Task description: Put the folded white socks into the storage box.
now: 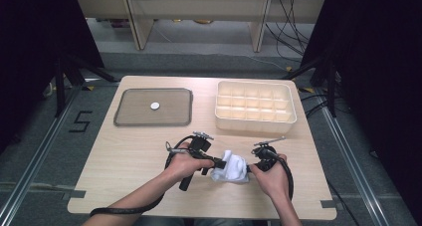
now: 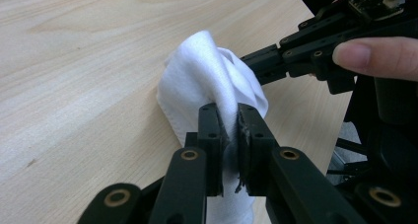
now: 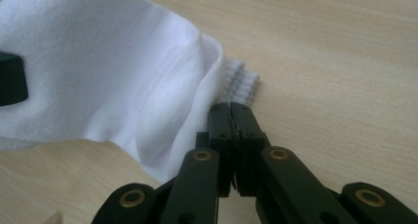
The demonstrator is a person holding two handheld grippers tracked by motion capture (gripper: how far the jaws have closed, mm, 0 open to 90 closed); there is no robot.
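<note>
While the white cloth (image 1: 230, 168) sits bunched on the near part of the wooden table (image 1: 134, 151), a little right of the middle, it lies directly between the two tongs, with the left gripper (image 1: 219, 162) at its left side and the right gripper (image 1: 250, 167) at its right. In the left gripper view the left gripper (image 2: 230, 130) has its jaws clenched on a raised fold of the white cloth (image 2: 207, 76), which stands up in a rumpled mound beyond the jaw tips and also hangs below them. In the right gripper view the right gripper (image 3: 230, 116) has its jaws pressed together; a layered edge of the white cloth (image 3: 108, 71) lies against their left side and a ribbed hem shows just past the tips, so it looks to be pinching the cloth's edge, though the fabric between the pads is too thin to make out clearly.

Counted on the table: one white cloth, two grippers, one flat grey tray (image 1: 127, 117) at the far left with one small white disc (image 1: 155, 106) lying on it, and one cream compartment box (image 1: 255, 124) at the far right, divided into several small cells. The tray and the box stand well apart from the cloth.
</note>
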